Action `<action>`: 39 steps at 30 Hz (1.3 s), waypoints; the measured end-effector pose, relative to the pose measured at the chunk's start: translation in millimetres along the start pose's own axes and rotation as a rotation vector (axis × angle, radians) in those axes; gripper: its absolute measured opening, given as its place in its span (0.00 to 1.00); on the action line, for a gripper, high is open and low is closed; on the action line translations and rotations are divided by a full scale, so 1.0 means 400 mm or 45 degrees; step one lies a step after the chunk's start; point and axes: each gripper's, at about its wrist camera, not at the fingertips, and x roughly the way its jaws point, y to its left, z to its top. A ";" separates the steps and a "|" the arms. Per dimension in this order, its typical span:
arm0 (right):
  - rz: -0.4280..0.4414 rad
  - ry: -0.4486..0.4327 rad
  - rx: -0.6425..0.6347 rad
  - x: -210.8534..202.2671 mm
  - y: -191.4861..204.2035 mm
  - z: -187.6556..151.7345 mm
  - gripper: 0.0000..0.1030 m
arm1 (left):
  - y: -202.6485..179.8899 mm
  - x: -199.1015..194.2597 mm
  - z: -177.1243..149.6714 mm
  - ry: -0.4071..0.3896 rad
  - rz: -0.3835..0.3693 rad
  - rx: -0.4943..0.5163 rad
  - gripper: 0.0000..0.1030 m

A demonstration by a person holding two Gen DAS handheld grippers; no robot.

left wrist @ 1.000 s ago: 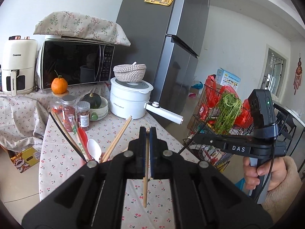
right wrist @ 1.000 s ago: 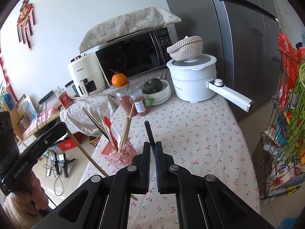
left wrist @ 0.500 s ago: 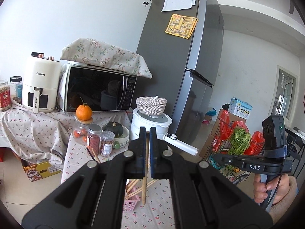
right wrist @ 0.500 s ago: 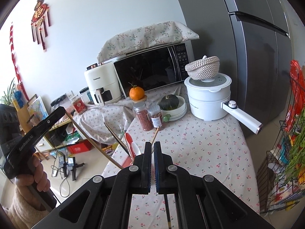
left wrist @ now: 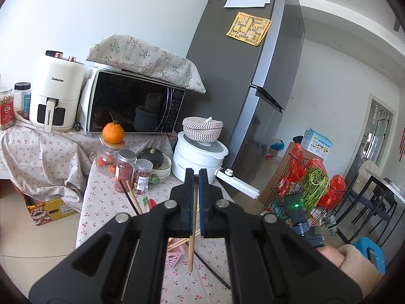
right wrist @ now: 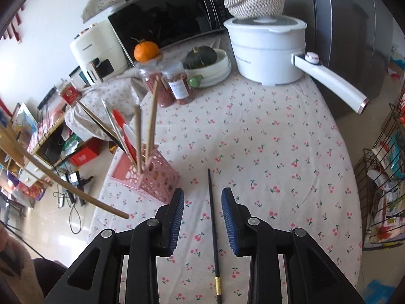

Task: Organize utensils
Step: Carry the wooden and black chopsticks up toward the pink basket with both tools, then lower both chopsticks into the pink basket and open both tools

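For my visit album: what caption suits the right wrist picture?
Open right gripper poised over a black chopstick lying on the cherry-print tablecloth, beside the pink utensil basket.

Setting: home kitchen. Evidence: tall grey fridge at right, cloth-draped microwave and white air fryer far left. Electric pot, spice jars on cherry-print tablecloth.

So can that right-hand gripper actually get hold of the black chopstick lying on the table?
Probably yes. The right gripper is open, and the black chopstick lies flat on the tablecloth between its fingers, with nothing over it. The pink basket sits off to one side, apart from it.
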 end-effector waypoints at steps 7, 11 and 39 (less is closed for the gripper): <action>-0.061 0.200 0.062 0.231 -0.033 0.005 0.30 | 0.018 0.006 -0.024 0.062 0.000 0.007 0.04; -0.074 0.240 0.054 0.308 -0.011 0.019 0.30 | 0.032 0.011 -0.033 0.092 0.002 0.003 0.04; 0.164 -0.366 -0.101 -0.185 0.067 -0.059 0.05 | 0.076 -0.027 0.013 -0.104 0.073 -0.101 0.04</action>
